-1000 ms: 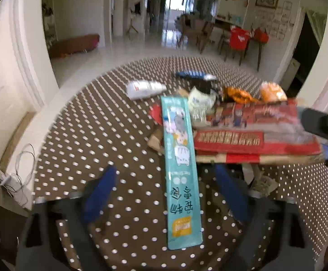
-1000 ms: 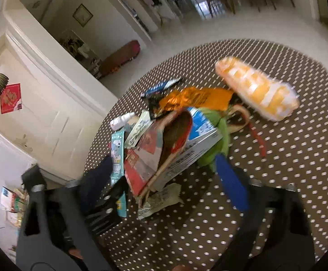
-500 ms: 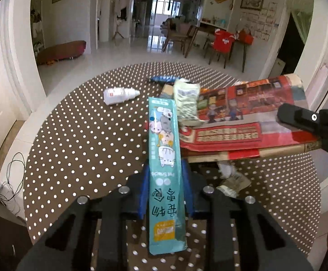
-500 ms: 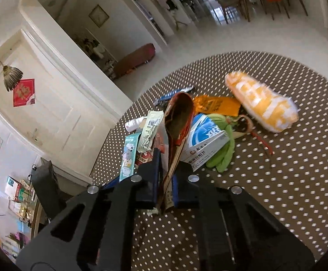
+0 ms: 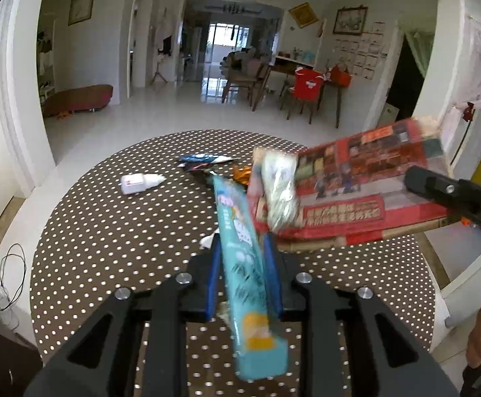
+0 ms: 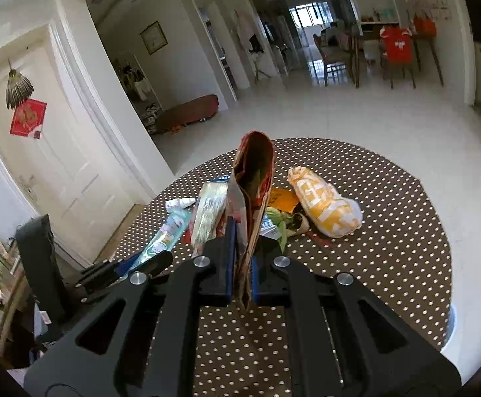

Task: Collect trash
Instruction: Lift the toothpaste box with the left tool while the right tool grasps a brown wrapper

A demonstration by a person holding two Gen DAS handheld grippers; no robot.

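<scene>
The round table with the brown, white-dotted cloth (image 5: 114, 231) fills the lower half of both views, and no bin, bag or other container for the trash shows in either, so where the held pieces should go cannot be told. The largest piece is the flat red printed cardboard packaging (image 5: 366, 185), at right of centre in the left wrist view; the right gripper (image 6: 242, 258) has its jaws clamped on its lower edge, so it stands edge-on in the middle of the right wrist view. A pale crinkled plastic wrapper (image 5: 280, 192) lies against its face with nothing gripping it, and it could slide off and fall back on the table if the cardboard tilts. The long teal snack sachet with cartoon print (image 5: 243, 264) sits between the blue pads of the left gripper (image 5: 242, 258), whose jaws are closing on it; it is pinched by its edges near the lower end, so the long free end may swing or slip out. The two held pieces are close together and could knock each other. Lying loose on the cloth are an orange and white plastic bag (image 6: 326, 205), green scraps (image 6: 281, 223), a blue wrapper (image 5: 204, 160) and a small white bottle (image 5: 141, 183).
</scene>
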